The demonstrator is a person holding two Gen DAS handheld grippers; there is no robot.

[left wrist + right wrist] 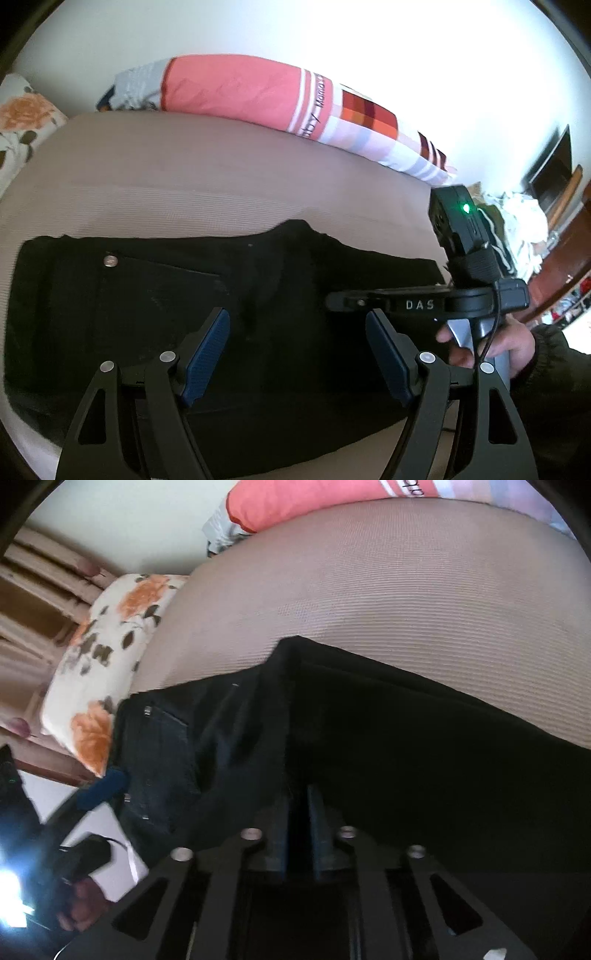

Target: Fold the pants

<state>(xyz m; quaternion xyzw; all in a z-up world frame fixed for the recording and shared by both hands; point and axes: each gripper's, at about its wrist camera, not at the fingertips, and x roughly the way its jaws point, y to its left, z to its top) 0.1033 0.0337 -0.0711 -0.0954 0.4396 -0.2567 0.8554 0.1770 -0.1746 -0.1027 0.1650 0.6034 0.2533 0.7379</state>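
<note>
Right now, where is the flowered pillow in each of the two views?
Left wrist view: flowered pillow at the far left edge, upper half, beyond the black pants.
Right wrist view: flowered pillow left of centre, touching the pants' waist end.
Shared landmark: the pink pillow behind the bed.

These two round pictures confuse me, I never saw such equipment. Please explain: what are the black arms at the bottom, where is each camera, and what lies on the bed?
No robot here: a person holds a hand tool with two fingers in each hand, and each tool carries a wide-angle camera looking along its fingers. In the left camera's picture, the left gripper stands open and empty above the black pants; the right tool and the hand holding it show at the right edge. In the right camera's picture, the right gripper has only a narrow gap; whether cloth is pinched is unclear. The pants lie on a beige bedspread, with pillows behind.
</note>
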